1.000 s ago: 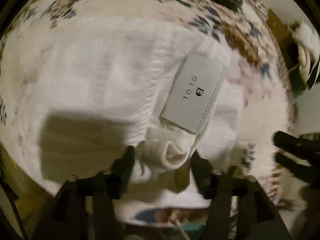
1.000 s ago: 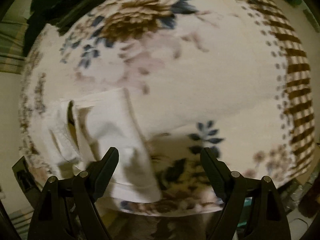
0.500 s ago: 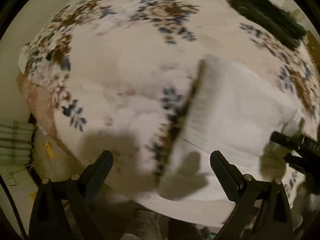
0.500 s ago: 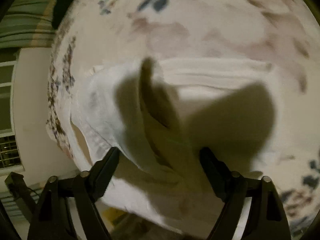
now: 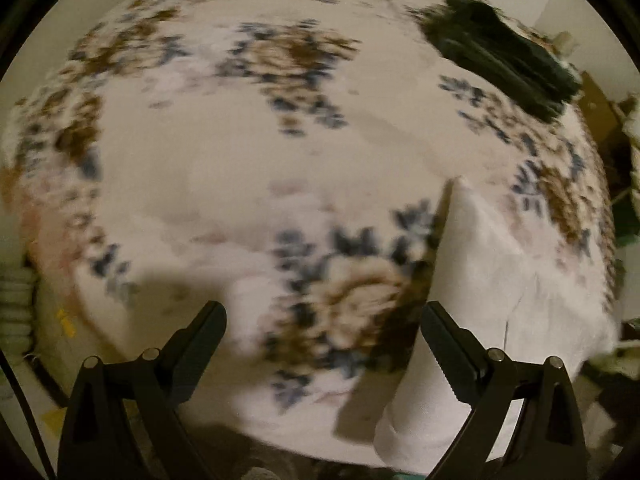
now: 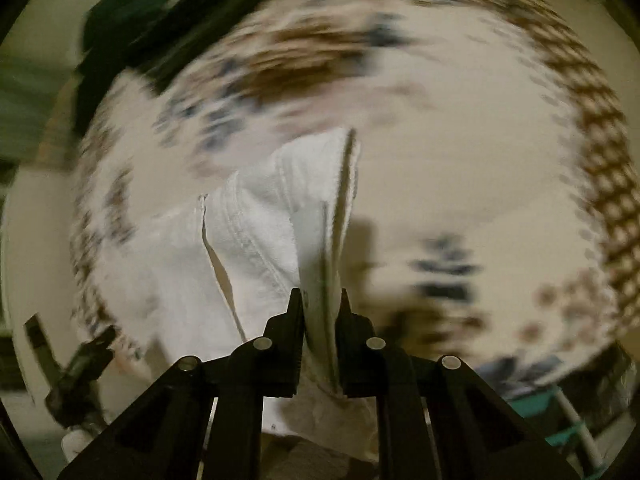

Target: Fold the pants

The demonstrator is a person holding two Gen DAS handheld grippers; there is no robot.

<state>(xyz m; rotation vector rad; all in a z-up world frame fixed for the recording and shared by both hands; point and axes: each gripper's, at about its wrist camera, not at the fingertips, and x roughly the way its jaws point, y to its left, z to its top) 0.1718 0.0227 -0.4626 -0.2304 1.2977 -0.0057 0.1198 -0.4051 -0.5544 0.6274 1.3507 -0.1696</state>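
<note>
My right tool (image 6: 322,300) is closing on a raised fold of the white pants (image 6: 256,240), and its two black jaws already pinch the cloth edge between them, with the fabric rising in a thin ridge straight ahead of the fingertips. The rest of the pants spreads out to the left of that ridge, with a stitched seam and an open slit showing on the upper layer. They lie on a floral blanket (image 6: 460,152) in cream, brown and blue that covers the surface below; I cannot tell what kind of furniture is under it. A dark green cloth (image 6: 132,28) lies at the far left edge of the blanket in this view. Low at the left I can see a blurred part of my left tool (image 6: 76,368).

In the left wrist view, my left tool (image 5: 322,342) stands with its jaws wide apart and nothing between them but the blanket (image 5: 280,152) with a brown and blue flower on it. The pants (image 5: 492,264) lie to the right of it, a pale folded mass whose near left edge runs just behind the right finger (image 5: 448,356); I cannot tell whether the finger touches it. The dark green cloth (image 5: 504,56) sits far off at the upper right. Both views are smeared by motion blur.
</note>
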